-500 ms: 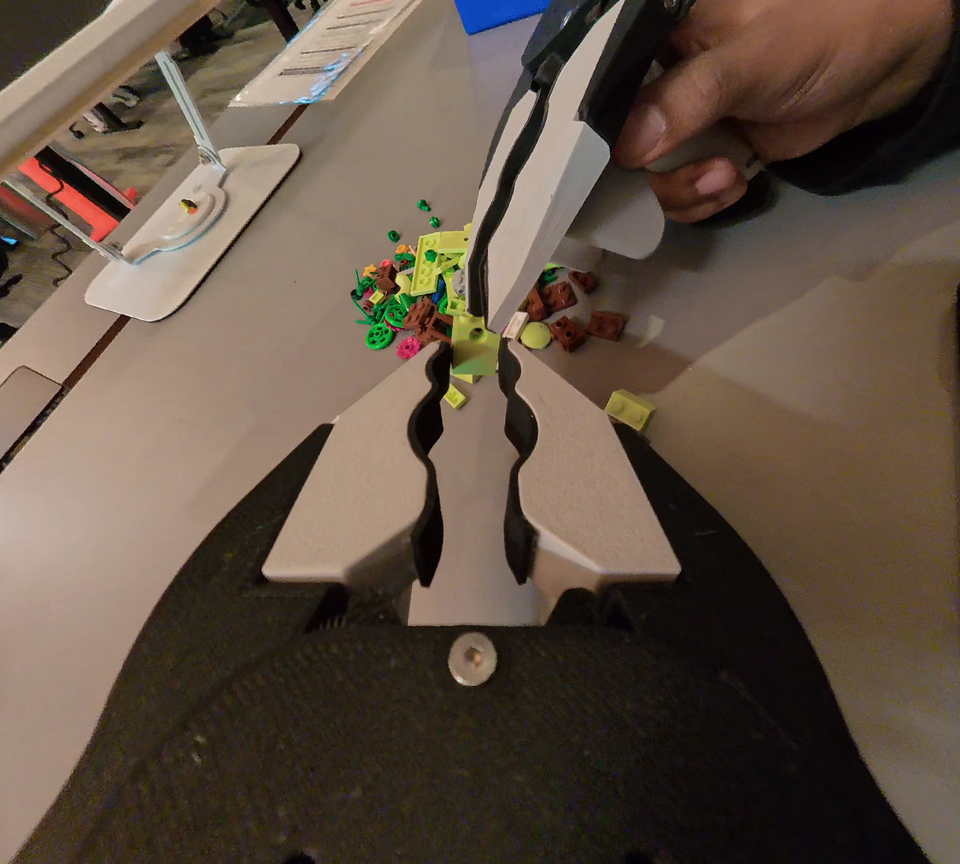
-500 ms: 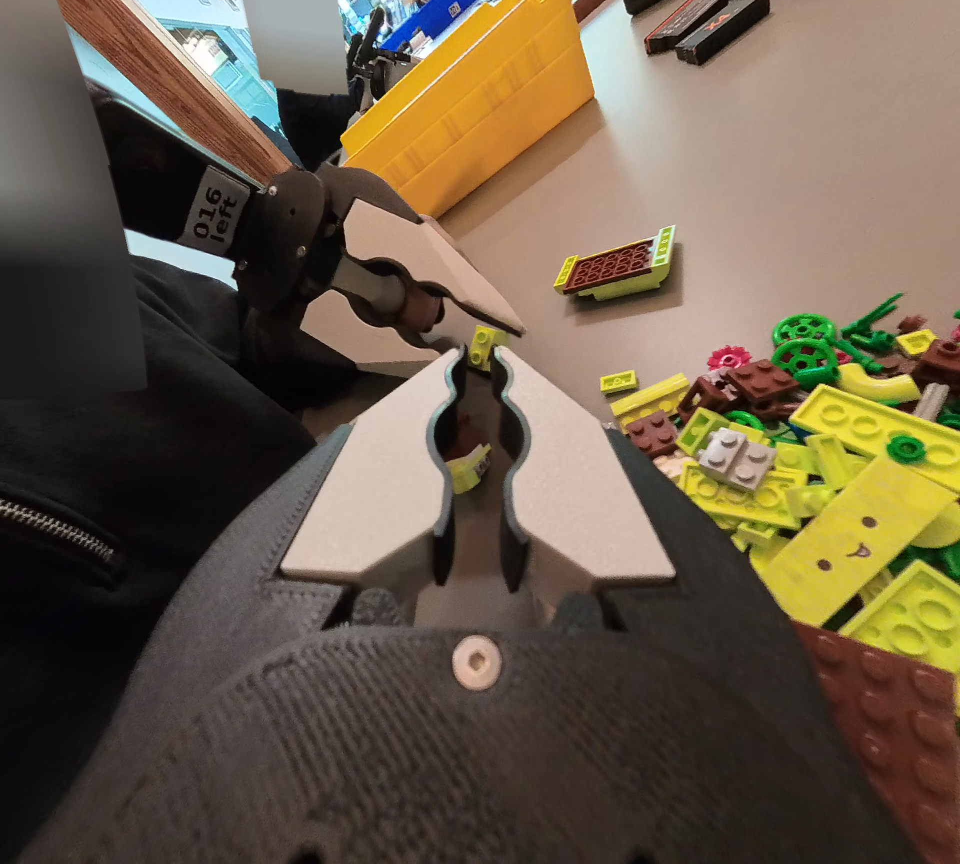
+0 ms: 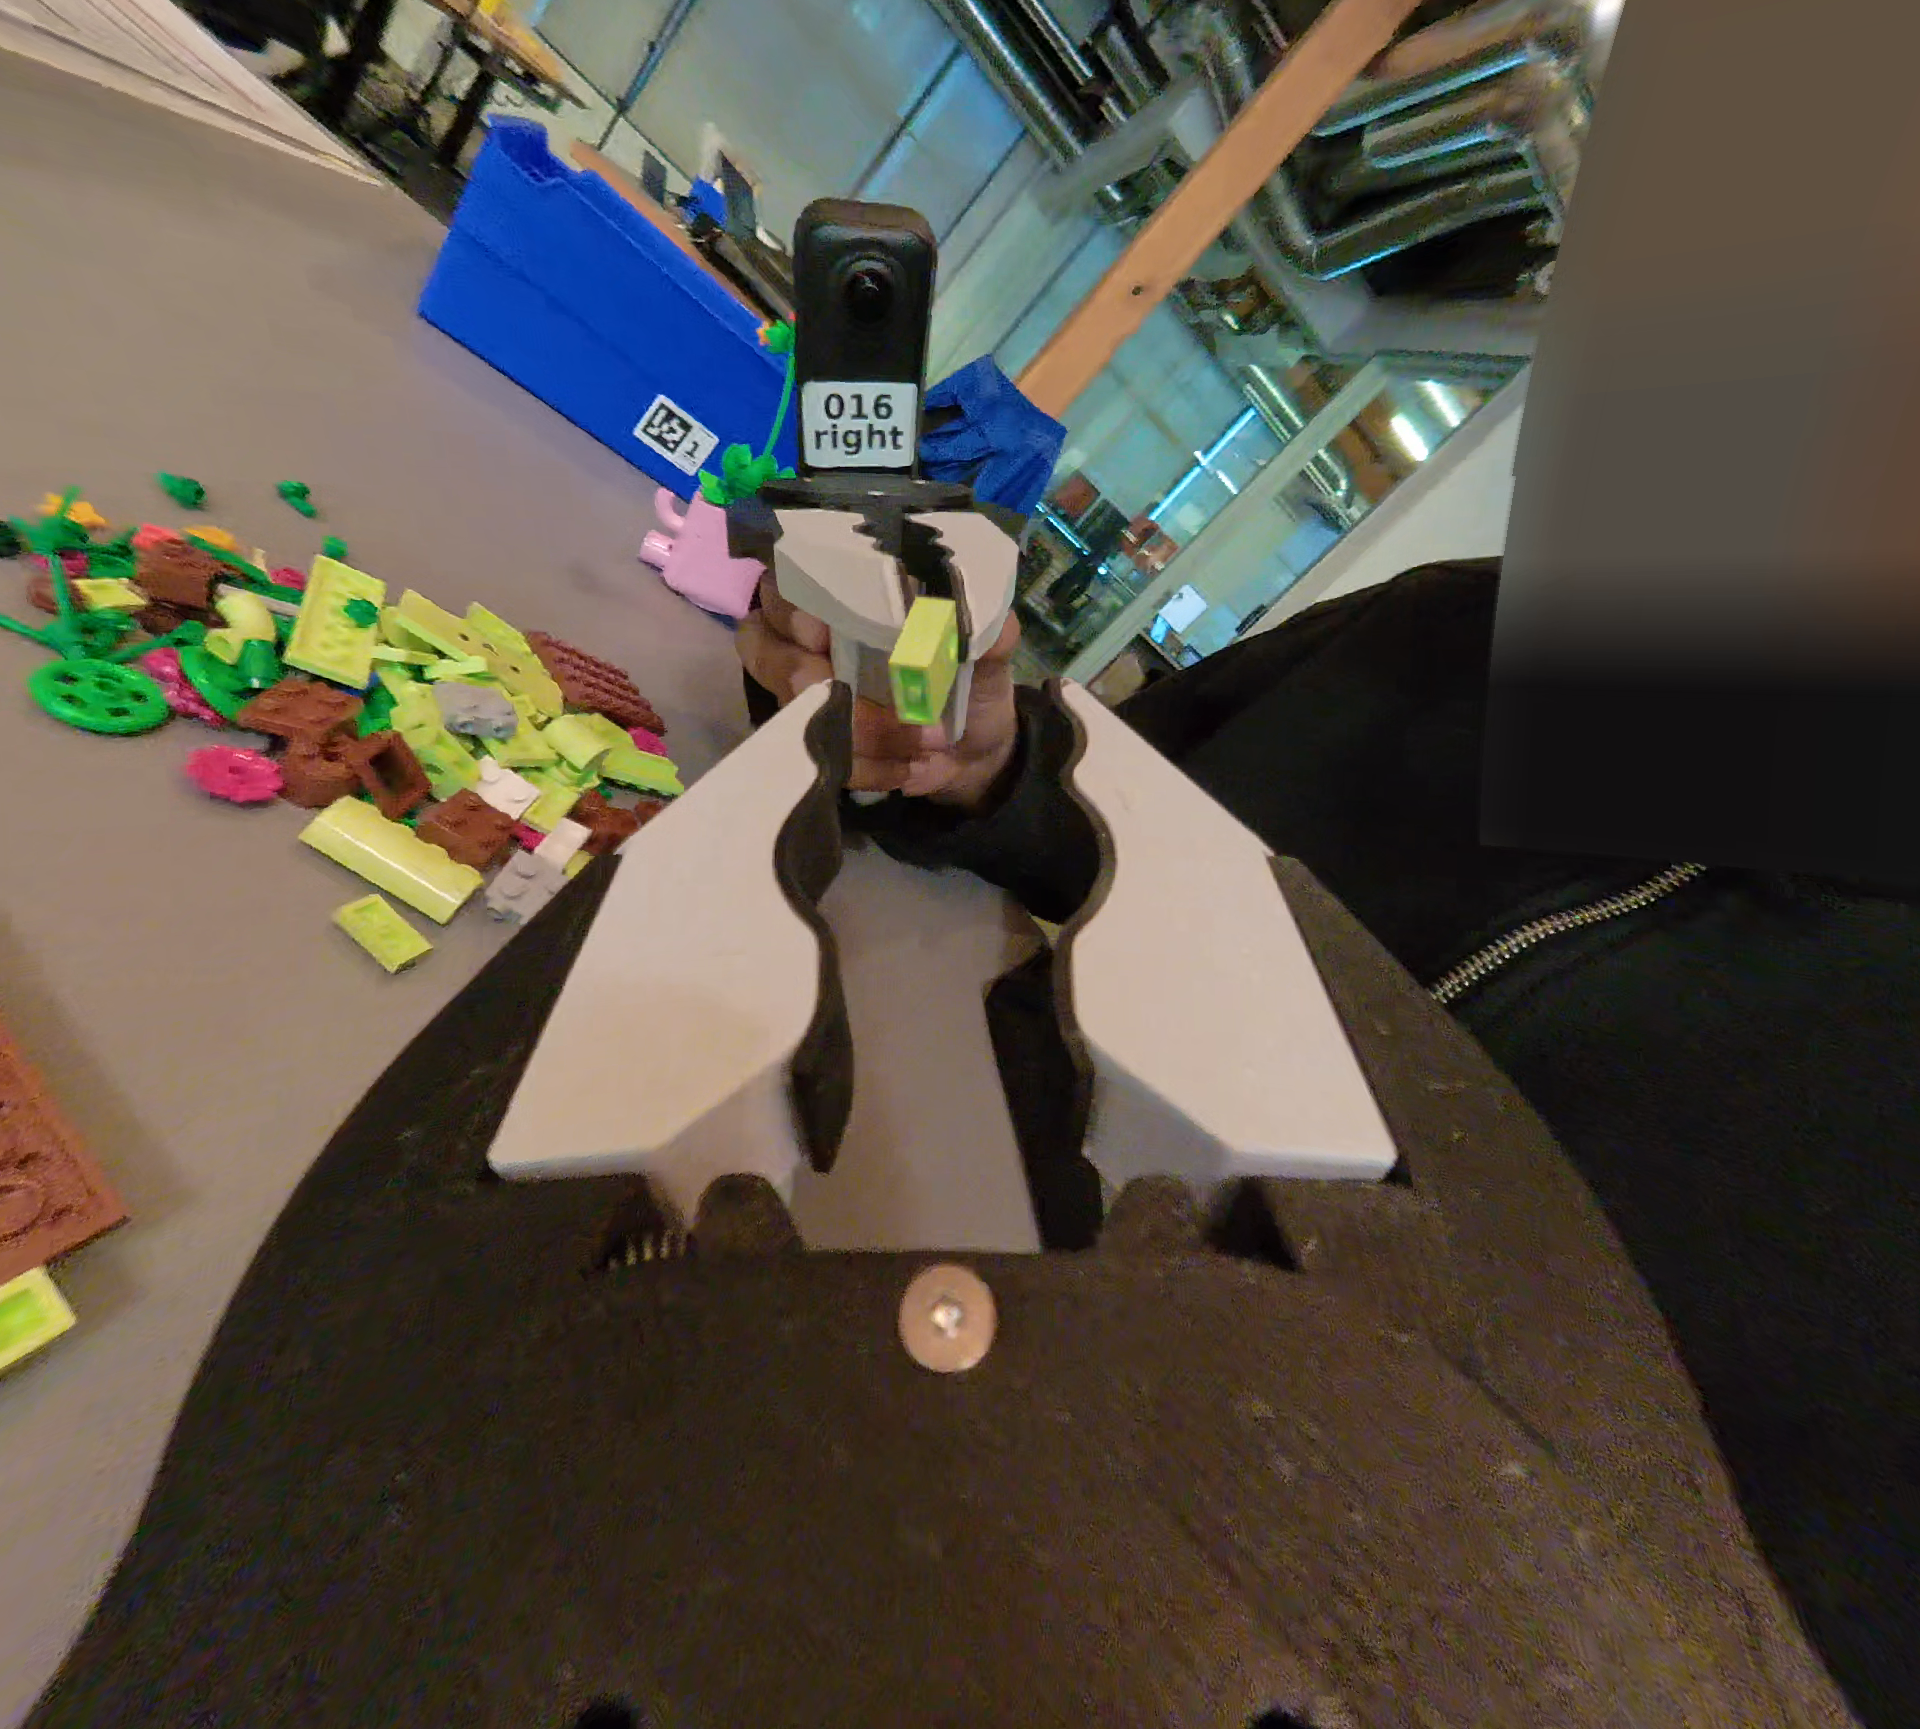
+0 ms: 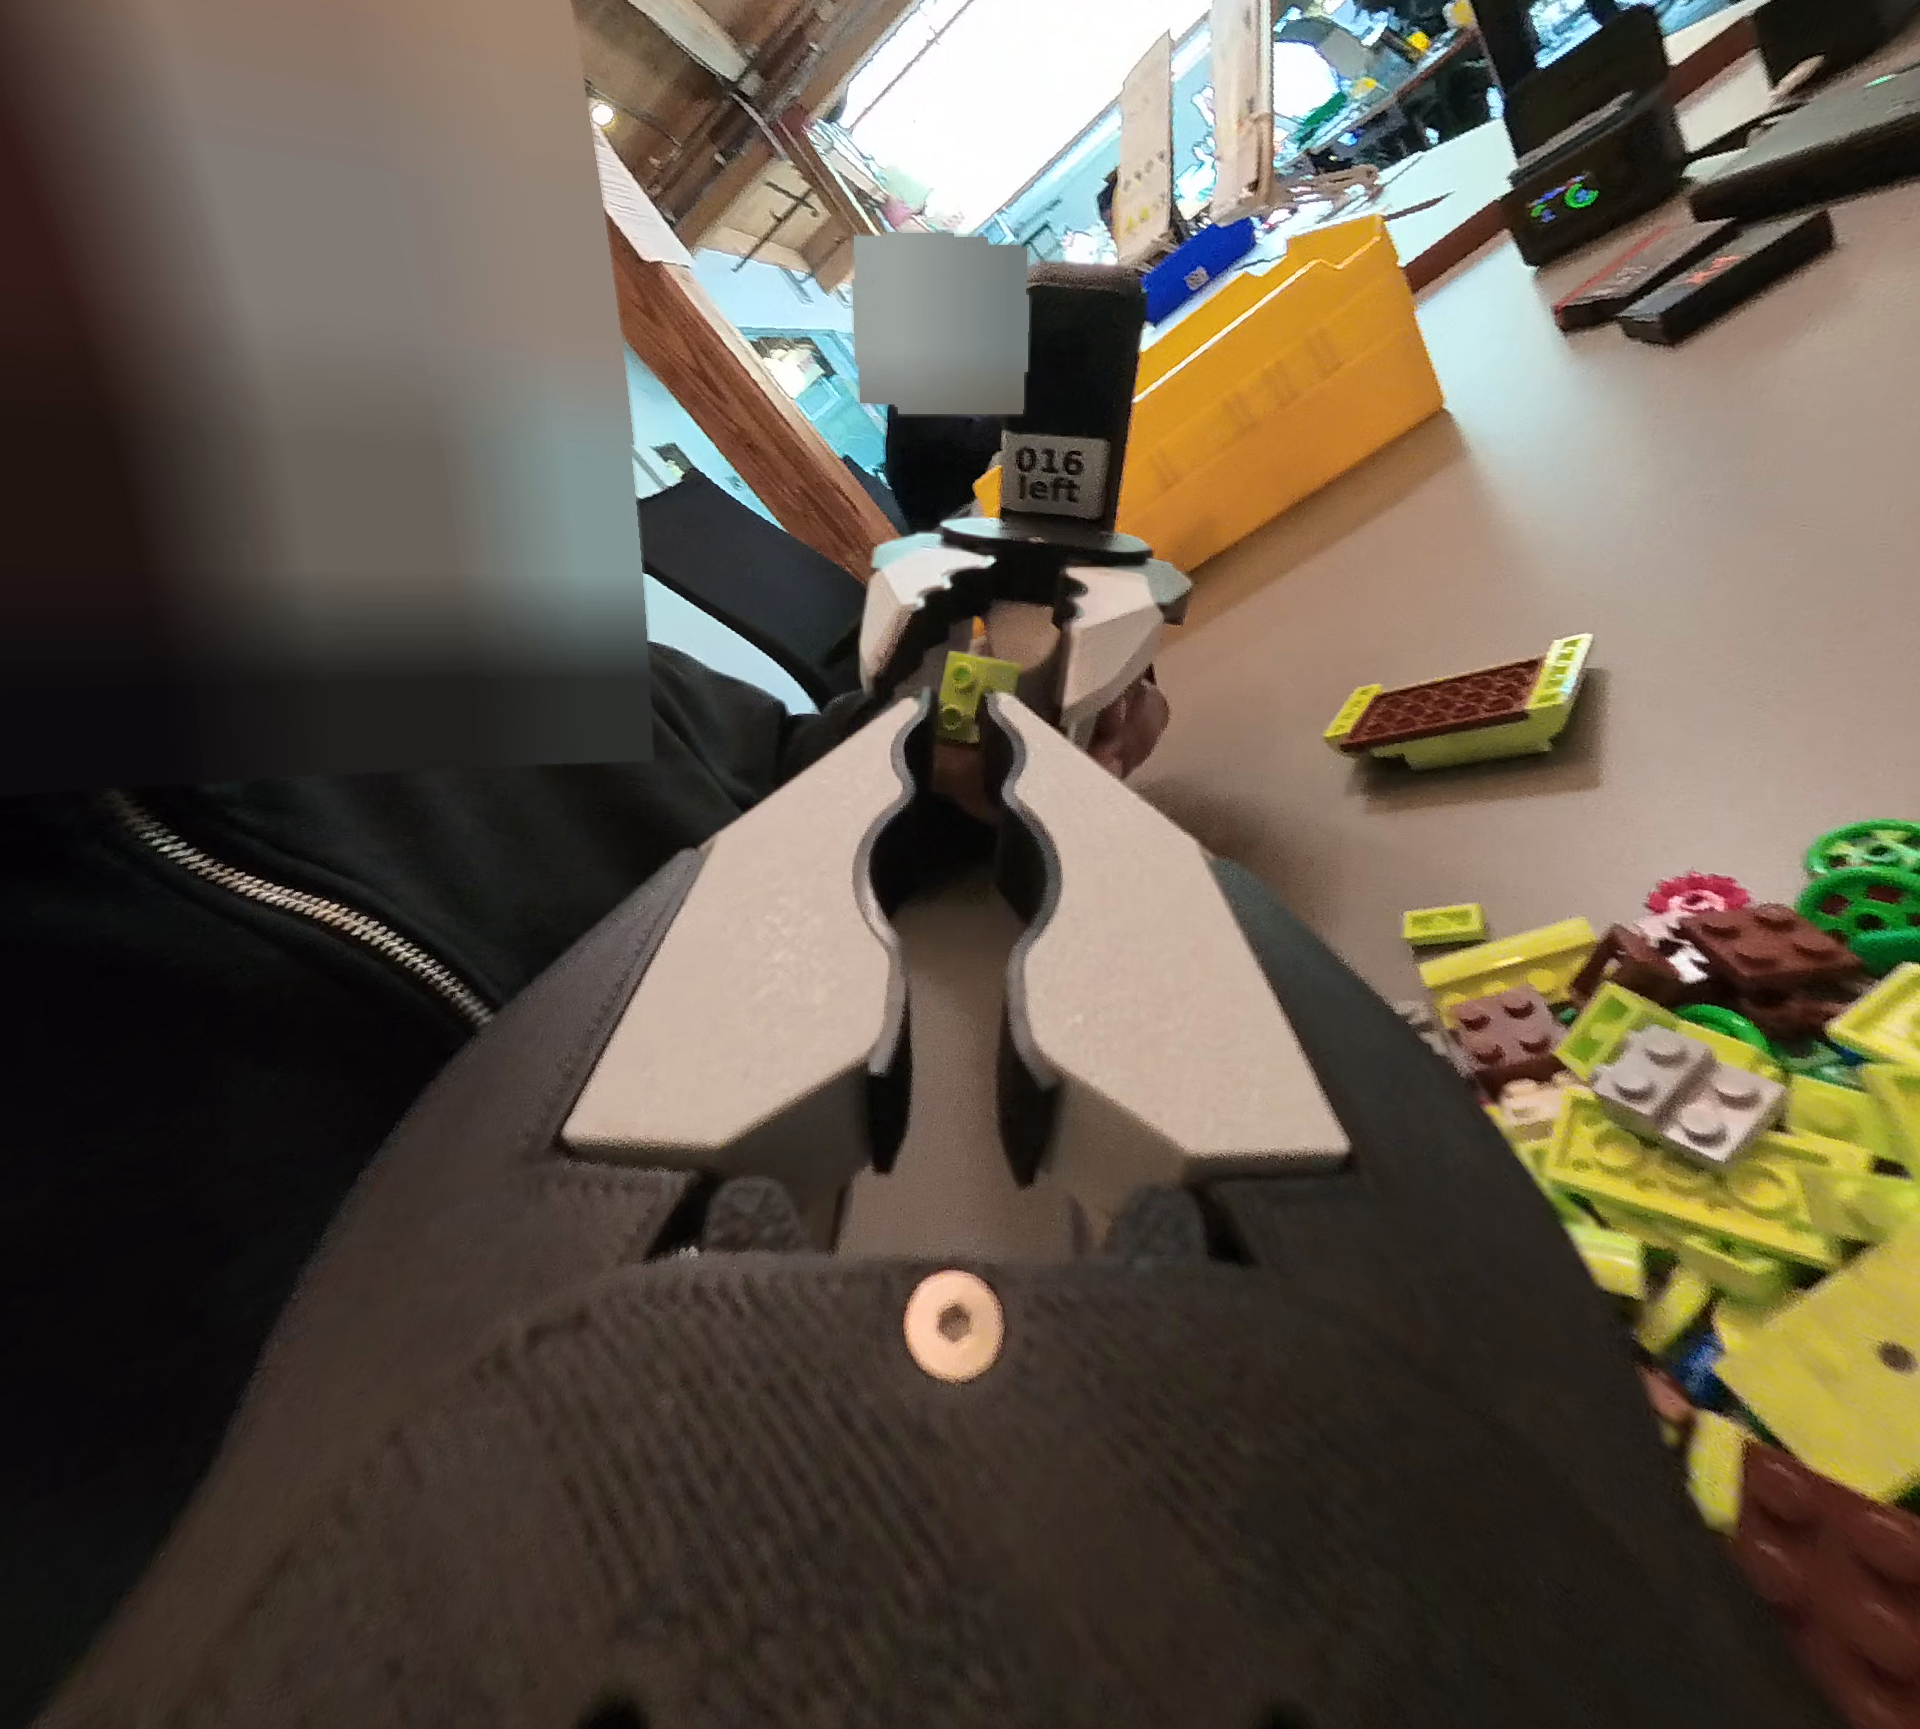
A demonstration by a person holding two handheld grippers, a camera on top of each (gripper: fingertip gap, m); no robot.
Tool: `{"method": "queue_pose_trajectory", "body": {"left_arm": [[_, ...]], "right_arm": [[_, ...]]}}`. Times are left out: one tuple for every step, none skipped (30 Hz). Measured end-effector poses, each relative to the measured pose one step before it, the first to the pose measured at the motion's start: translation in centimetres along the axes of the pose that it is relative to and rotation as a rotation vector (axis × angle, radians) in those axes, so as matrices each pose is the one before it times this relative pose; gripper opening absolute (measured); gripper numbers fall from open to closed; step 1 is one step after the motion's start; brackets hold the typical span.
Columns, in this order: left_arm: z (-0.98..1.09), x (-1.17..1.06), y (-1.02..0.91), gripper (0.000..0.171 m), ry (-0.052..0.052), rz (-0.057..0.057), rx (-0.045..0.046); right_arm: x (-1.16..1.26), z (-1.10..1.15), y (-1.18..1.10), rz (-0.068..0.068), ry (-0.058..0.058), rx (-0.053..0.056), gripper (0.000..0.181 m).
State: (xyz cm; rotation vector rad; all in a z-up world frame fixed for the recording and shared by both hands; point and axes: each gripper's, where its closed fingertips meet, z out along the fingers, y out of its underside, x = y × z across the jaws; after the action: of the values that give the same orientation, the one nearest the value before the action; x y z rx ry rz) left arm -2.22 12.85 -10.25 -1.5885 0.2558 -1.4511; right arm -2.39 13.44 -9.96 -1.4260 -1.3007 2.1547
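Two handheld grippers face each other above a grey tabletop, a small lime-green plastic brick between them.

The right gripper (image 4: 961,711), with grey fingers and dark wavy pads, is clenched on the small lime-green plastic brick (image 4: 966,693), pinching it at its tips; from the left wrist view the same brick (image 3: 924,659) sticks out of the right gripper's tips. The left gripper (image 3: 945,700) is released, its jaws spread with a gap between them and nothing in them, pointing at the brick and close to it. On the grey tabletop (image 3: 260,308) lies a heap of loose plastic bricks (image 3: 395,692) in lime, brown, green, pink and grey. A lime-and-brown assembled brick piece (image 4: 1460,711) lies apart from the heap, a yellow plastic bin (image 4: 1278,391) behind it, a blue plastic bin (image 3: 592,329) at the far side.
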Motion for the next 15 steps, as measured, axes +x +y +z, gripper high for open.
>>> {"method": "queue_pose_trajectory", "body": {"left_arm": [[0.197,0.154,0.194,0.032,0.008,0.0028,-0.00565],[0.218,0.146,0.198,0.032,0.0051,0.0028,-0.00815],[0.189,0.099,0.165,0.031,0.0023,0.0032,-0.00678],[0.136,0.094,0.119,0.029,0.0026,0.0029,-0.00337],[0.044,0.066,0.039,0.024,0.0036,0.0011,0.00115],[-0.019,0.013,-0.019,0.021,0.0018,-0.0001,0.00381],[-0.062,-0.039,-0.077,0.017,-0.0002,-0.0013,0.00609],[-0.105,-0.075,-0.146,0.01,-0.0023,-0.002,0.01018],[-0.09,-0.125,-0.061,0.004,-0.0054,-0.0013,0.00382],[-0.057,-0.026,-0.045,0.003,-0.0014,0.0002,0.00097],[-0.028,-0.097,-0.027,0.003,-0.0079,0.0008,-0.00108],[-0.019,-0.154,-0.031,0.003,-0.0137,0.0039,-0.00064],[-0.036,-0.151,-0.026,0.003,-0.0155,0.0098,-0.00064],[-0.038,-0.095,0.046,0.003,-0.0106,0.0108,-0.00666],[-0.017,-0.048,0.038,0.003,-0.0074,0.0081,-0.00605]], "right_arm": [[-0.249,0.033,-0.041,0.0096,-0.0197,0.0049,0.006],[-0.188,0.042,0.021,0.0099,-0.0171,0.0012,0.006],[-0.142,0.059,0.097,0.0092,-0.0141,-0.0026,0.006],[-0.069,0.06,0.088,0.0074,-0.0094,-0.0025,0.006],[-0.016,0.053,0.104,0.0055,-0.0047,-0.003,0.006],[0.022,0.05,0.109,0.0038,-0.0018,-0.0053,0.006],[0.041,0.043,0.092,0.0015,0.0008,-0.0042,0.006],[0.001,0.027,0.055,0.0001,-0.0007,-0.003,0.005],[-0.005,0.04,0.063,0.0002,-0.0005,-0.0046,0.005],[0.081,0.017,0.057,-0.0027,0.0057,-0.0034,0.005],[0.126,-0.015,-0.015,-0.0096,0.0113,0.0001,0.005],[0.173,-0.048,-0.025,-0.0165,0.0164,0.0,0.006],[0.193,-0.048,-0.027,-0.0186,0.0201,-0.0002,0.01],[0.123,-0.042,-0.069,-0.015,0.0148,0.0011,0.016],[-0.034,-0.009,-0.057,-0.0088,0.0039,0.0003,0.017]]}}
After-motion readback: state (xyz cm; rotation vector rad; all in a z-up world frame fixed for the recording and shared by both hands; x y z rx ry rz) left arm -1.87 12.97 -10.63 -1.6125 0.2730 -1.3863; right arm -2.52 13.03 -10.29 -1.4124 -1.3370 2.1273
